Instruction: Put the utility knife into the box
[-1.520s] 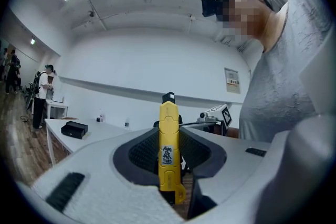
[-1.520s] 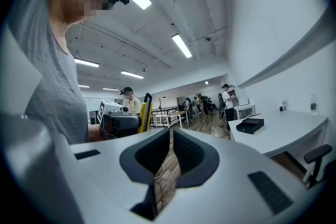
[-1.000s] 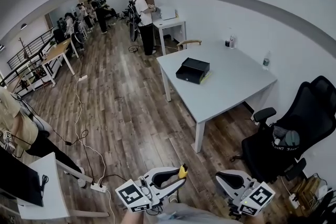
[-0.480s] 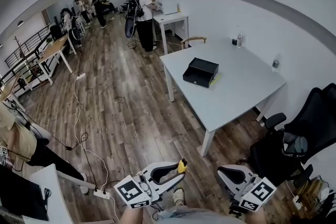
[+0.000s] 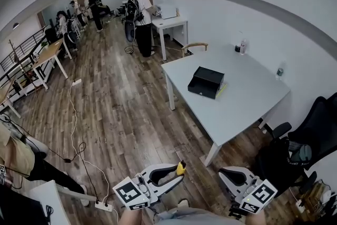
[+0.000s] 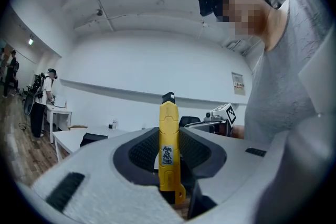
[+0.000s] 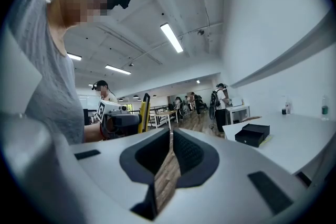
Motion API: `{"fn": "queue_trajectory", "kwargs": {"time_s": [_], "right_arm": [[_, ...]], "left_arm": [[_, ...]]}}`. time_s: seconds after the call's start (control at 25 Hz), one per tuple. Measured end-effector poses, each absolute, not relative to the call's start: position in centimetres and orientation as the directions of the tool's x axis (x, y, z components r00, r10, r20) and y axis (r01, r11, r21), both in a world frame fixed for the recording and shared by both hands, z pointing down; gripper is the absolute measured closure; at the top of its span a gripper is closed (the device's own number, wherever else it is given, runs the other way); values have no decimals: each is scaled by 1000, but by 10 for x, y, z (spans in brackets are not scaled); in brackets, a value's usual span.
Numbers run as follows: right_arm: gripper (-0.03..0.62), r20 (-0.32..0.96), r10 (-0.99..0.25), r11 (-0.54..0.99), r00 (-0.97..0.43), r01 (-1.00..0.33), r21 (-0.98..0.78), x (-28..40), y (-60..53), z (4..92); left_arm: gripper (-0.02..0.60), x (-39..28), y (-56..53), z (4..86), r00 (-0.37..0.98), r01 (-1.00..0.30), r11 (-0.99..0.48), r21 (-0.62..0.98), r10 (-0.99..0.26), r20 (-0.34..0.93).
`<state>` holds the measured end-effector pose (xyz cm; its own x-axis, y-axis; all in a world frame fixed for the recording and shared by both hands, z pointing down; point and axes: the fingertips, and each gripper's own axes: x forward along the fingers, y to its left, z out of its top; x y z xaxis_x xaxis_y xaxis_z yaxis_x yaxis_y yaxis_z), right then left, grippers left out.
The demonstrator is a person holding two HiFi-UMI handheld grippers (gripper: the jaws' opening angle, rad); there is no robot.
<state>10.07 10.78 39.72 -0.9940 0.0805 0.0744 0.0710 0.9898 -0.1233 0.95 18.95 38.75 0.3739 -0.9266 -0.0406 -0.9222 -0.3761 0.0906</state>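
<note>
Grey table (image 5: pixel 247 97), black box (image 5: pixel 207 82), bottle (image 5: pixel 243 46)

Left hand-held gripper (image 5: pixel 179 172) clamped on the utility knife (image 6: pixel 168 152), right hand-held gripper (image 5: pixel 223 174) closed and empty
Both were held low and close to the person's body, side by side but apart, pointing forward; the left jaws pinched the yellow knife upright between their pads, while the right jaws met at the tips
</note>
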Motion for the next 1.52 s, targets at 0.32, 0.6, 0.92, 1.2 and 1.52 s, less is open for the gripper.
{"fn": "queue_trajectory", "kwargs": {"time_s": [0.32, 0.6, 0.92, 1.2, 1.52], "right_arm": [[560, 103, 50, 992, -993, 37, -119, 67, 94, 406], [560, 106, 48, 995, -993, 38, -92, 49, 71, 402], [560, 91, 56, 995, -994, 48, -89, 18, 27, 404], [560, 77, 55, 995, -996, 48, -89, -8, -48, 399], [560, 74, 42, 995, -996, 35, -89, -17, -114, 397]], "left_arm": [[457, -31, 179, 401, 381, -916, -382, 124, -924, -30], [457, -45, 151, 401, 400, -908, -400, 122, -916, -26], [457, -73, 114, 403, 392, -913, -390, 118, -920, -6], [457, -91, 39, 394, 414, -905, -412, 109, -910, -4], [457, -98, -33, 384, 434, -895, -432, 110, -901, -7]]}}
